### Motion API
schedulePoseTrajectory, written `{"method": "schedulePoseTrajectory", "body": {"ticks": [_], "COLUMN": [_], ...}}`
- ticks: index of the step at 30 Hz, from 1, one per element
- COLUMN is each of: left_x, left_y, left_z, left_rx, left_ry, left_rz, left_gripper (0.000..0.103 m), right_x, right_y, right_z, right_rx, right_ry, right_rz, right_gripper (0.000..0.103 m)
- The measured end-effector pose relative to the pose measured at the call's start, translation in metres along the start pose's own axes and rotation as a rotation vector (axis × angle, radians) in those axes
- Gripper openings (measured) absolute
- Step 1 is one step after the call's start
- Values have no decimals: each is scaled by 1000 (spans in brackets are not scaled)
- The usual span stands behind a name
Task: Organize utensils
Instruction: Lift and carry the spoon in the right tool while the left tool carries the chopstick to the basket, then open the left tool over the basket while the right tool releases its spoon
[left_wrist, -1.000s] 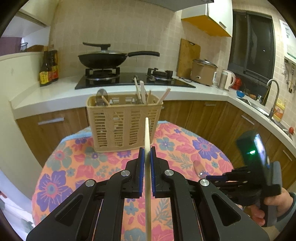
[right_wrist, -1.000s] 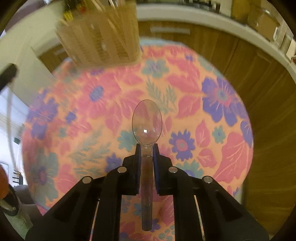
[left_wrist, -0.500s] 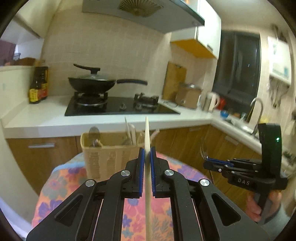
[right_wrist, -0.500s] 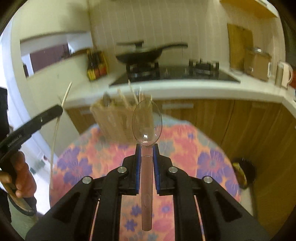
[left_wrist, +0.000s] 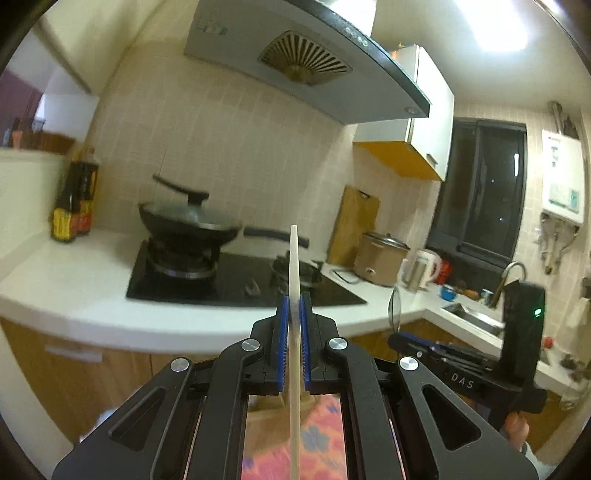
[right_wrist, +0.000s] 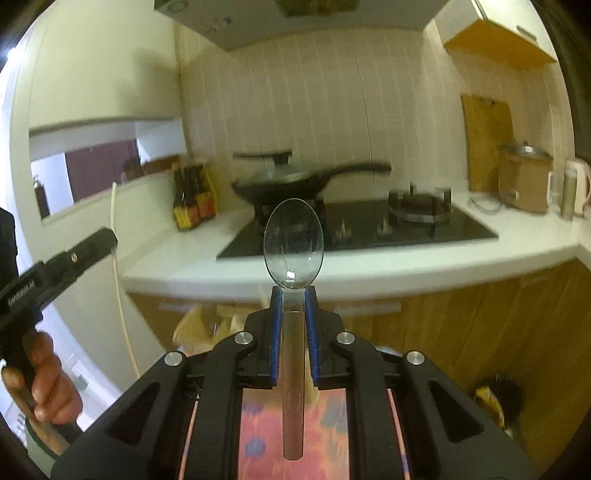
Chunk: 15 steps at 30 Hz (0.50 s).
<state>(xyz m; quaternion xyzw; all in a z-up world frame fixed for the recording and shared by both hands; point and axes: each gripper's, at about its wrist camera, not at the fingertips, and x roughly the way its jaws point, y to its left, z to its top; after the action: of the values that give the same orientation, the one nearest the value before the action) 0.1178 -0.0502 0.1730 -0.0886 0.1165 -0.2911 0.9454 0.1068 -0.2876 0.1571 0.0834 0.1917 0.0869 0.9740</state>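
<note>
My left gripper (left_wrist: 293, 306) is shut on a pale wooden chopstick (left_wrist: 294, 258) that points up and forward. My right gripper (right_wrist: 293, 299) is shut on a clear plastic spoon (right_wrist: 294, 243), bowl up. Both are raised high and tilted up toward the kitchen wall. The beige slotted utensil basket (right_wrist: 201, 325) shows only partly, low behind my right gripper. The right gripper with the spoon edge-on shows in the left wrist view (left_wrist: 397, 325). The left gripper (right_wrist: 107, 240) with its chopstick (right_wrist: 118, 280) shows in the right wrist view.
The floral tablecloth (left_wrist: 325, 435) shows below the grippers. Behind stand a white counter (left_wrist: 92, 295), a hob with a lidded black wok (left_wrist: 184, 221), sauce bottles (left_wrist: 72, 206), a rice cooker (left_wrist: 382, 258), a kettle (left_wrist: 421, 269) and a sink (left_wrist: 476, 317).
Both grippers have lifted and tilted upward from the table. The basket has dropped almost out of sight; the spoon and chopstick stay gripped.
</note>
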Motion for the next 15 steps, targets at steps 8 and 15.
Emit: {"method": "schedulePoseTrajectory", "body": {"ticks": [8, 15], "left_x": [55, 82], "left_y": [-7, 22], "left_z": [-4, -19], "left_rx": [89, 21], "left_ry": [-132, -101], "left_rz": [215, 244], "left_gripper": [4, 4], "right_x": [51, 84], "right_y": [1, 0], "right_z": [26, 15], "right_rx": [-67, -52], "right_ry": [-153, -156], "right_rz": [39, 83], "right_gripper": [10, 10]}}
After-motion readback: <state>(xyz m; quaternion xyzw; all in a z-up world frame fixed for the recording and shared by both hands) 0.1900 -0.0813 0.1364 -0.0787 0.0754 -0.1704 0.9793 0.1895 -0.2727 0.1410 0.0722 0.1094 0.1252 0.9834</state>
